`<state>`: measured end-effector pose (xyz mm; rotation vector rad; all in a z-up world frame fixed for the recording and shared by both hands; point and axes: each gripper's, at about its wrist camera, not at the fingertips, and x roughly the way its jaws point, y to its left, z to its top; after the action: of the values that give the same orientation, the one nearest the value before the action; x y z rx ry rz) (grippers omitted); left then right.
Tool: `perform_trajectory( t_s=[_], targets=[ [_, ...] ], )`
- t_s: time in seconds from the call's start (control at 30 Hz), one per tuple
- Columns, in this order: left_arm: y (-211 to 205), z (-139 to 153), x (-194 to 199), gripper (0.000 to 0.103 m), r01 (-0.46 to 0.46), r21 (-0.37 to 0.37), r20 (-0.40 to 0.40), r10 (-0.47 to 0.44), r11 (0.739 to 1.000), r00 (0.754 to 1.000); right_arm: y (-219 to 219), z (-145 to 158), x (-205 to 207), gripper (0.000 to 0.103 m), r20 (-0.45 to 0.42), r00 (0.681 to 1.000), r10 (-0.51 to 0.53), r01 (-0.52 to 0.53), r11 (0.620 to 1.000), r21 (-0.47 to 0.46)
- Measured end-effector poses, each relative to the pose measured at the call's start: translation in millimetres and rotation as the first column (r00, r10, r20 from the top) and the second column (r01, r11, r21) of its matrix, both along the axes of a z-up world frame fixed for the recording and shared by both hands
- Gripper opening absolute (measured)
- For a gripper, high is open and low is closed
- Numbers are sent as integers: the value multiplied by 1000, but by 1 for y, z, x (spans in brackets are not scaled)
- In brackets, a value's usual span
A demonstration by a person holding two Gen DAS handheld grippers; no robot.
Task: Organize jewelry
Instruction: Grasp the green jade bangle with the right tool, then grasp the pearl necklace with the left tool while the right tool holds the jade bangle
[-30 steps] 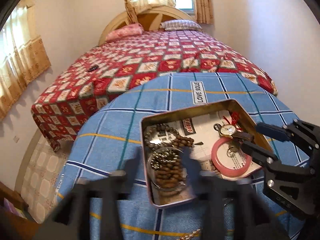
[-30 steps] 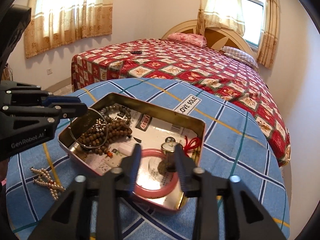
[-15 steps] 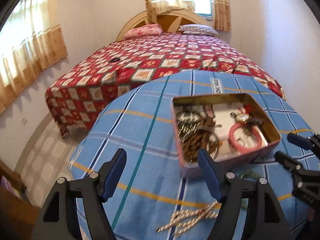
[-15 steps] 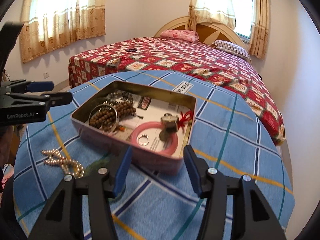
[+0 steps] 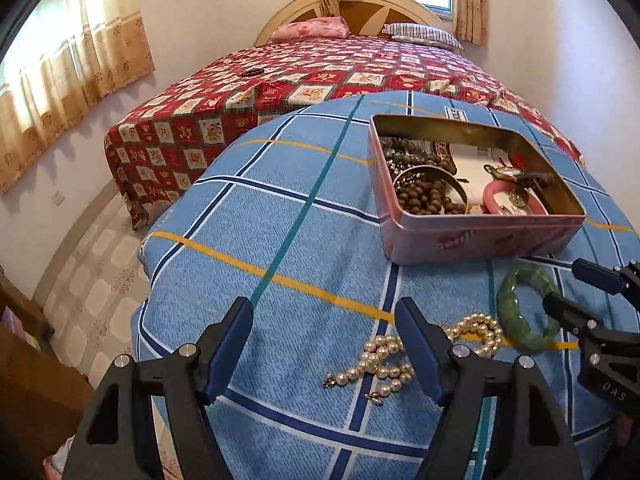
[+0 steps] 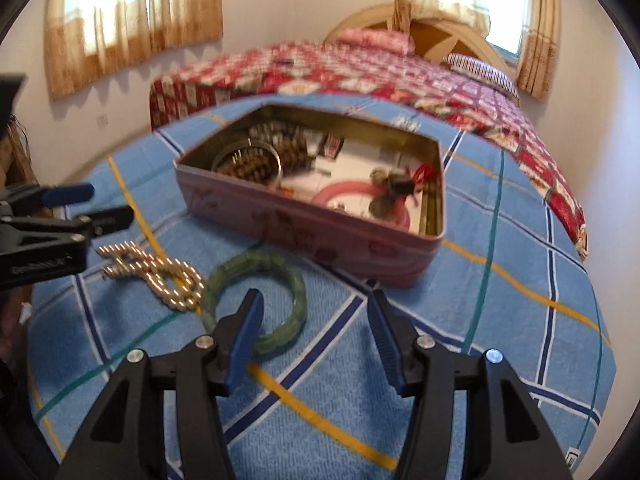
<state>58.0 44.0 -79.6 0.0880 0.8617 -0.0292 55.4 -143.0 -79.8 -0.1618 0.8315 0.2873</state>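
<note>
An open pink tin [image 5: 472, 236] [image 6: 304, 228] stands on the blue checked tablecloth [image 5: 280, 216]. In it lie brown beads [image 5: 424, 196], a metal bangle, a pink bangle [image 6: 352, 190] and a watch [image 5: 508, 173]. In front of the tin, a pearl necklace [image 5: 380, 360] [image 6: 160, 272] and a green bangle [image 5: 520, 320] [image 6: 298, 292] lie on the cloth. My left gripper [image 5: 322, 312] [image 6: 100, 208] hovers open just left of the pearls. My right gripper [image 6: 315, 300] [image 5: 580, 292] is open and empty; its left finger stands over the green bangle's ring.
The cloth-covered table drops off at its left edge [image 5: 148, 248] to a tiled floor [image 5: 92, 264]. A bed with a red patchwork cover [image 5: 340, 68] stands right behind the table. Wooden furniture [image 5: 24, 380] is at the near left.
Both grippers drew back from over the tin toward the near side and sank lower. The right jaws spread wider, leaving the watch in the tin. The pearls and green bangle came into view.
</note>
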Motion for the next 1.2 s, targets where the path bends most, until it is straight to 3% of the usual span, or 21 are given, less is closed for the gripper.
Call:
perform_trajectory(
  t_s=[0.1, 0.17, 0.5, 0.57, 0.67, 0.77, 1.03, 1.2],
  targets=[
    [-1, -2, 1, 74, 2, -2, -9, -2, 1000, 1000, -7, -3, 0, 53, -8, 999, -32, 31, 999, -27],
    [-2, -4, 1, 74, 6, -1, -12, -6, 1000, 1000, -13, -6, 0, 43, -28, 999, -41, 40, 999, -26],
    [-11, -7, -2, 74, 44, -7, -27, -45, 999, 999, -35, -8, -7, 39, -31, 996, -89, 87, 994, -70],
    [-14, -7, -4, 74, 58, -12, -26, -58, 998, 998, -37, -8, -9, 28, -32, 996, -82, 79, 994, -73],
    [-16, -6, -8, 74, 76, -21, -23, -76, 997, 997, -35, -8, -12, 24, -21, 997, -74, 72, 993, -88],
    [-16, -5, -11, 74, 82, -36, -24, -83, 996, 996, -35, -8, -12, 13, -20, 996, -82, 80, 992, -94],
    [-25, 4, -21, 74, 115, -77, -14, -116, 990, 993, -41, -8, -13, 13, -23, 996, -85, 83, 994, -68],
    [-35, -8, -21, 74, 138, -75, -56, -142, 988, 988, -41, -8, -13, 13, -20, 996, -84, 82, 994, -69]
  ],
)
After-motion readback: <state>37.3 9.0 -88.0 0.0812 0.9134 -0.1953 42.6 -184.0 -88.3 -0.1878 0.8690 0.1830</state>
